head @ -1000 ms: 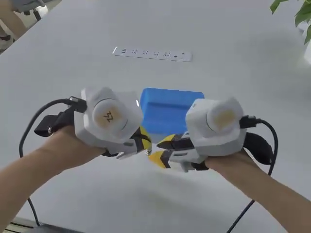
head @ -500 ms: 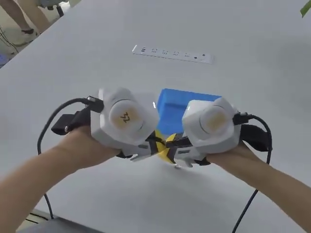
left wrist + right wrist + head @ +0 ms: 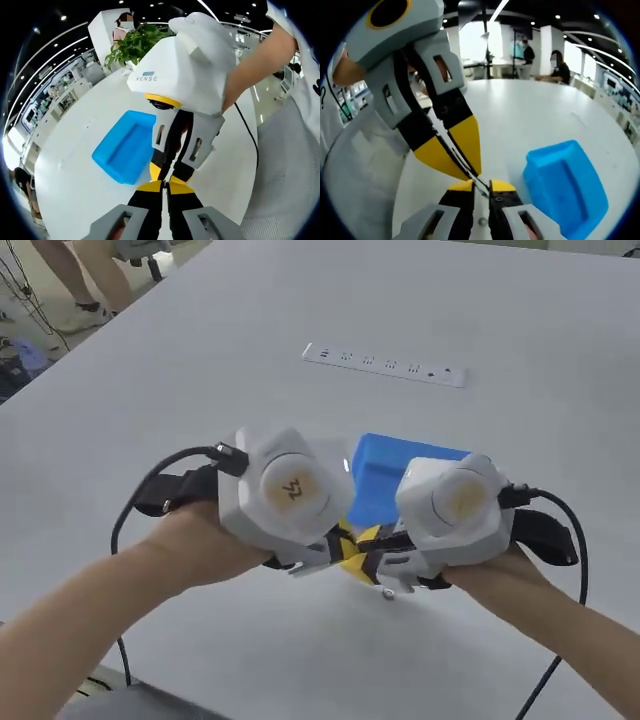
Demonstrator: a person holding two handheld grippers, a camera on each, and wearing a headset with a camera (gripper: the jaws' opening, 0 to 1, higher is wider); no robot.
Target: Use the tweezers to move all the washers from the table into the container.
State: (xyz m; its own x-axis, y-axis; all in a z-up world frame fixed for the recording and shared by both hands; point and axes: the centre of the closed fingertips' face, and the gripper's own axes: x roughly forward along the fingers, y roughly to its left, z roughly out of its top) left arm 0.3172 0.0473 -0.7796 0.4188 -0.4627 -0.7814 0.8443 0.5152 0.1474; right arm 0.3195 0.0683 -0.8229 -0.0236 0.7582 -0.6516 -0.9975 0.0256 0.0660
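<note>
My two grippers meet tip to tip low over the white table, just in front of the blue container (image 3: 408, 468). The left gripper (image 3: 345, 546) is shut on thin dark tweezers (image 3: 454, 152), which run between its yellow-tipped jaws. The tweezers' end reaches into the right gripper (image 3: 482, 189), whose jaws stand closed on it. In the left gripper view, the left gripper (image 3: 166, 188) faces the right gripper's yellow fingertips (image 3: 156, 172). The container (image 3: 122, 150) (image 3: 568, 189) is an open, shallow tray. A small round washer (image 3: 388, 593) (image 3: 481, 220) lies on the table under the right gripper.
A white power strip (image 3: 385, 364) lies farther back on the table (image 3: 200, 390). Black cables trail from both grippers toward the near edge. A potted plant (image 3: 137, 45) stands at the far side, and people sit or stand in the room behind.
The two grippers have drawn closer, so their tips now touch. The head camera has shifted, so the container and power strip sit lower and further right in the picture.
</note>
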